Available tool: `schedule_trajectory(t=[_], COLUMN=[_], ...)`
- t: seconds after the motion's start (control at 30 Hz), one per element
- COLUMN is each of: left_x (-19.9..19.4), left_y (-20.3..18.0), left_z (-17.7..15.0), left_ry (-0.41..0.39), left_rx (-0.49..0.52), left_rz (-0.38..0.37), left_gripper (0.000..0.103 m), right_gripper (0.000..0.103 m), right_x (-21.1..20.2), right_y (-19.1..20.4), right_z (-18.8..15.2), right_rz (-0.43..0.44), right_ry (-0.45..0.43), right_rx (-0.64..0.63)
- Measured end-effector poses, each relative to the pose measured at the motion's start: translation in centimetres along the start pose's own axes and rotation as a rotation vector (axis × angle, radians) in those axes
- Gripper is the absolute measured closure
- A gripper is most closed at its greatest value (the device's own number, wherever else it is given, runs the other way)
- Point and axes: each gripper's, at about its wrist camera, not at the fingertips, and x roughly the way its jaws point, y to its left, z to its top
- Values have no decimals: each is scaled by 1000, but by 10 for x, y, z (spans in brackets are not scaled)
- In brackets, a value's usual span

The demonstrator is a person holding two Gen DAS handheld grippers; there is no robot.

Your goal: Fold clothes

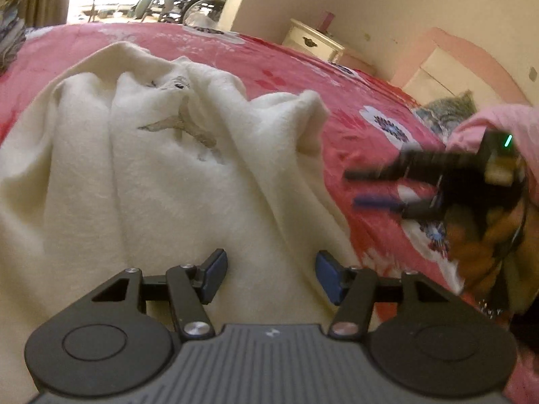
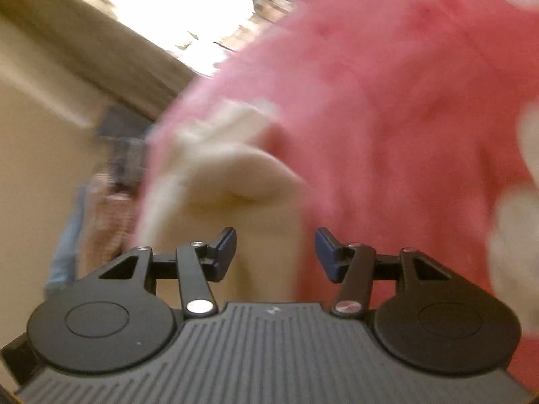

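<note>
1. Lying crumpled on the pink bedspread [image 1: 286,67], the cream garment [image 1: 151,155] was seen near its front edge.
2. The left gripper [image 1: 271,276] and right gripper [image 2: 275,252] were held agape, gripping nothing.

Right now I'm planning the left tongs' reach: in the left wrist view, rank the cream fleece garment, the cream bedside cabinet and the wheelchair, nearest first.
1. Cream fleece garment, directly under the left tongs.
2. Cream bedside cabinet, beyond the bed, right.
3. Wheelchair, far doorway, centre.
</note>
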Motion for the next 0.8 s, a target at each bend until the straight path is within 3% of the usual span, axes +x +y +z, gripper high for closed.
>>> schedule_trajectory(t=[0.07,0.2,0.3,0.33,0.37,0.4,0.5,0.6,0.73,0.8], left_x=[-2,-6,-2,-1,0,2,-5,-14,-26,-32], left_y=[1,3,0,-1,-2,-2,3,9,18,22], left_z=[2,5,4,2,1,-1,-7,-12,-20,-23], left_ry=[-10,-13,-5,-4,-6,-8,-14,-21,-31,-36], left_rx=[-28,-68,-70,-68,-64,-59,-64,-73,-86,-92], left_rz=[-22,-82,-78,-73,-64,-55,-33,-12,16,30], left_gripper=[45,45,45,45,46,46,47,49,49,50], right_gripper=[53,53,54,61,78,82,84,87,92,93], right_x=[18,39,43,43,42,42,50,56,37,42], right_y=[-12,-1,24,30,36,44,68,76,97,104], right_z=[-10,-19,-29,-32,-33,-35,-46,-47,-48,-36], right_rz=[7,42,-8,-35,-66,-86,-135,-197,-330,-447], right_ry=[63,62,72,69,63,57,55,52,-54,-127], right_rx=[65,58,-78,-118,-151,-201,-370,-453,-631,-765])
